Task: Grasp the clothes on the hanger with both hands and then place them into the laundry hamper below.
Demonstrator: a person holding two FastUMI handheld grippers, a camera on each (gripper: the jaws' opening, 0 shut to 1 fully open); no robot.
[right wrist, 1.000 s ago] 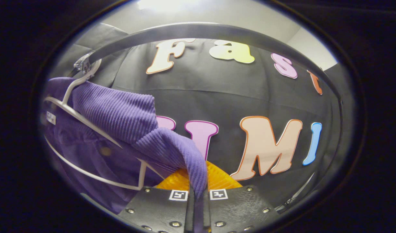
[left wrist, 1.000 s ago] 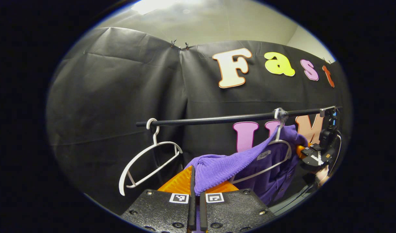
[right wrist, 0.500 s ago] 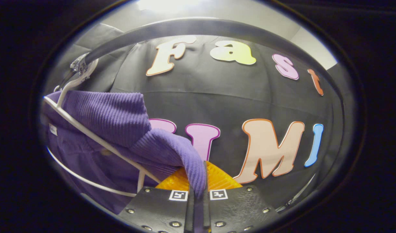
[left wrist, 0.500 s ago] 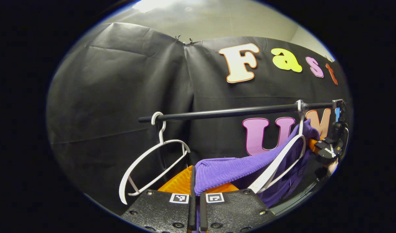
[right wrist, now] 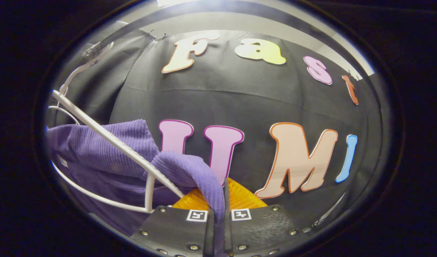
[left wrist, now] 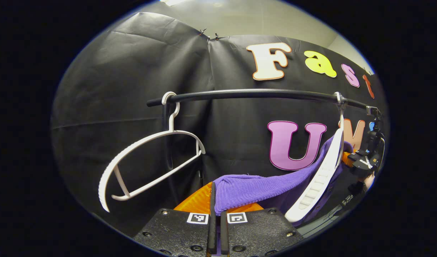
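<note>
A purple knit garment point(left wrist: 261, 187) stretches from my left gripper point(left wrist: 216, 205), shut on one end of it, up to the right past a white hanger point(left wrist: 320, 176). That hanger hooks on the black rail point(left wrist: 257, 94) and shows nearly edge-on. In the right gripper view the purple garment point(right wrist: 108, 151) droops below the hanger's upper arm point(right wrist: 115, 141), and my right gripper point(right wrist: 219, 201) is shut on its other end. The right gripper point(left wrist: 362, 162) also shows far right in the left gripper view, with a hand below it.
A second white hanger point(left wrist: 150, 160) hangs bare at the rail's left end. The black cloth wall stands close behind the rail. A pale ceiling point(left wrist: 261, 18) shows above it. The rail arches as a dark blurred band point(right wrist: 304, 25) across the top of the right gripper view.
Both grippers have come down with the garment. The rail and wall have risen in both views. The garment has slid lower on its hanger, which has swung edge-on in the left gripper view.
</note>
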